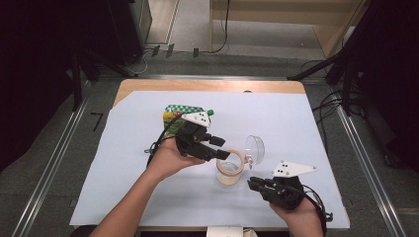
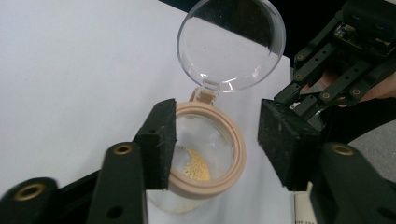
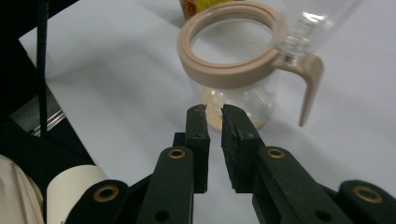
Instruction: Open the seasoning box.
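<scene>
I had the clear jar [image 1: 228, 170] standing upright near the middle of the white sheet [image 1: 123, 163], its hinged transparent lid [image 1: 255, 148] flipped open and standing up behind the beige collar [image 2: 236, 149]. My left gripper [image 1: 217, 148] hung over the mouth with its jaws apart, one pad touching or just inside the collar's rim, the other well clear on the far side. My right gripper [image 1: 253, 183] sat just beside the jar, low on the table, jaws nearly together with a narrow slit between them and nothing in it.

I judged the jar light and nearly empty, with a small heap of yellowish grains [image 2: 196, 165] at the bottom. The wall looked smooth and slippery, so it might tip or skid under a sideways push. The stiff collar seemed the best place to grip; the thin lid and hinge looked fragile.

The left gripper partly hid the checkered carton [image 1: 179, 112] behind it, so I could not read its label. The jar's base was cut off in the left gripper view.
</scene>
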